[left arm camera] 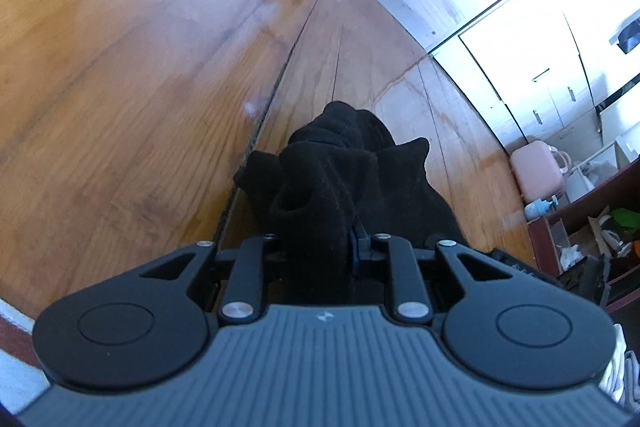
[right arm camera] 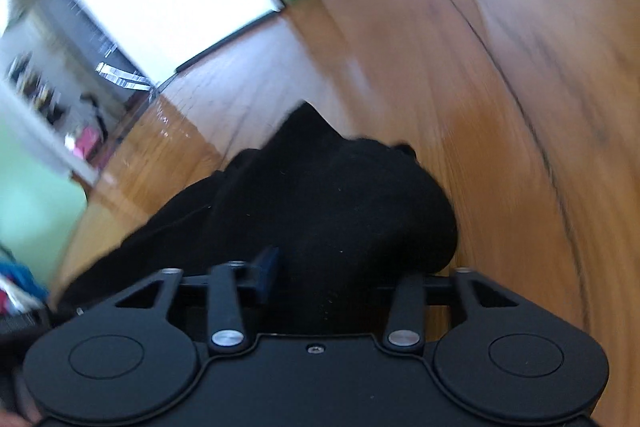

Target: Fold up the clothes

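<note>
Black garment (left arm camera: pixel 340 179) is bunched up in a lump on the wooden table (left arm camera: pixel 120 87), lying along the seam between two boards and toward the table edge nearest the white cabinets (left arm camera: pixel 532 39). No flat panel, no visible crease line, no tidy stack anywhere, so I'd judge folding is at the very start: cloth gathered or picked up, nothing squared off yet. Left gripper (left arm camera: pixel 320 247) is clenched on a thick roll of the black fabric; the cloth fills the narrow gap between the jaws and one blue pad (left arm camera: pixel 354 251) shows pressed against it. Right gripper (right arm camera: pixel 340 279) has its jaws standing much wider with a fat mound of the same garment (right arm camera: pixel 332 203) sitting between them. One blue pad (right arm camera: pixel 267 267) is visible at the left of the mound, the other is hidden behind cloth, and the view is motion-blurred, so I can't tell whether it's actually gripping or just straddling the fabric. Both grippers point downward at the table with the garment directly ahead of them, close to each other on the same lump. Still to do, as I read it: spread the piece flat, find edges or sleeves, make the folds, set it down neat. Can't tell what kind of garment it is from here, too crumpled and too dark. A pink container (left arm camera: pixel 536 171) sits off the table, not involved.
</note>
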Available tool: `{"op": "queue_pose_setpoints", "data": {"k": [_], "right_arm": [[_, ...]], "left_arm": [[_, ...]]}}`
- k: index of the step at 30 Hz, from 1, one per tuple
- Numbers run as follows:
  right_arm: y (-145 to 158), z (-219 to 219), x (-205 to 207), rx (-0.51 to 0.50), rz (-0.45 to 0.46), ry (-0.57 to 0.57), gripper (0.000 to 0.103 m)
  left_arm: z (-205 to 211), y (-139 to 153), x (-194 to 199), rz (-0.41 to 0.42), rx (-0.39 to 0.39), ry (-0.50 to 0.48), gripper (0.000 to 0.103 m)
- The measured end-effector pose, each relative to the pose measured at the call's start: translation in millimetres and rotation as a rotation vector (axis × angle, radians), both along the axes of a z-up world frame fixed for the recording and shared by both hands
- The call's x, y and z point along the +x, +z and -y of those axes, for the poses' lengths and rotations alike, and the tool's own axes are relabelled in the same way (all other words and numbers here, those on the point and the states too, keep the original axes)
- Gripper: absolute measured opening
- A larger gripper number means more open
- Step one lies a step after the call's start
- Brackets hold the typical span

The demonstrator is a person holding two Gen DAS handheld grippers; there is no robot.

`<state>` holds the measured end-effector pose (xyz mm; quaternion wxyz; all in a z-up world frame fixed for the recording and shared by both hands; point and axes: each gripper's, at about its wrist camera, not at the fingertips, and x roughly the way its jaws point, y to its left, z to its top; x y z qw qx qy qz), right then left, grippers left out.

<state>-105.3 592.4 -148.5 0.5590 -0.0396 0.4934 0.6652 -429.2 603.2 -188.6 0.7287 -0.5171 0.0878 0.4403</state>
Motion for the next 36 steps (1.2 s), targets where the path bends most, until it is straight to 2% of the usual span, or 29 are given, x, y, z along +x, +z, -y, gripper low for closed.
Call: {"op": "queue_pose_setpoints", "data": {"k": [2, 3, 5, 6, 8, 10, 11, 13, 17, 23, 26, 29, 32, 36], "right_arm": [[-8.8, 3.4, 4.9, -0.012, -0.11, 0.009, 0.069], [-11.3, 2.3, 5.7, -0.011, -0.136, 0.023, 0.069], [-14.4, 1.4, 4.2, 0.008, -0.125, 0.03, 0.053], [-15.4, 3.7, 2.8, 0.025, -0.106, 0.01, 0.032], [-13.9, 10.6, 3.2, 0.073, -0.049, -0.02, 0.025], [-0.3, 11.4, -12.5, 0.129, 0.106, -0.006, 0.024], [7.8, 8.8, -22.5, 0.156, 0.19, 0.007, 0.024], [18.2, 12.5, -36.0, 0.198, 0.262, 0.011, 0.024], [37.3, 29.4, -51.1, 0.244, 0.272, -0.007, 0.023], [88.4, 78.4, -68.5, 0.293, 0.355, -0.002, 0.022], [105.9, 90.5, -66.8, 0.292, 0.377, -0.011, 0.022], [120.2, 102.8, -68.6, 0.283, 0.424, -0.023, 0.022], [133.4, 118.5, -73.0, 0.266, 0.524, -0.033, 0.021], [148.3, 138.1, -66.0, 0.231, 0.574, -0.081, 0.021]], "left_arm": [[-7.4, -9.2, 2.9, 0.044, -0.046, 0.005, 0.031], [-11.3, -15.3, 4.2, 0.076, -0.071, 0.01, 0.041], [-19.2, -27.5, 6.8, 0.139, -0.122, 0.019, 0.043], [-22.0, -29.9, 11.4, 0.125, -0.116, 0.011, 0.038], [-24.7, -21.6, 21.3, 0.054, -0.066, -0.013, 0.033], [-21.0, -12.1, 30.1, 0.004, -0.012, -0.039, 0.027], [-18.8, -8.9, 31.0, -0.004, -0.008, -0.043, 0.026], [-14.5, -2.7, 32.7, -0.019, -0.002, -0.051, 0.021], [-5.5, 16.5, 21.5, 0.021, 0.033, -0.034, 0.019], [9.0, 48.6, 10.3, 0.038, 0.068, -0.033, 0.019], [21.6, 66.4, 20.3, -0.032, 0.063, -0.066, 0.019], [27.1, 73.8, 32.4, -0.03, 0.067, -0.108, 0.019], [22.4, 74.9, 39.9, 0.022, 0.071, -0.14, 0.019], [17.5, 75.4, 52.0, 0.085, 0.079, -0.182, 0.019]]}}
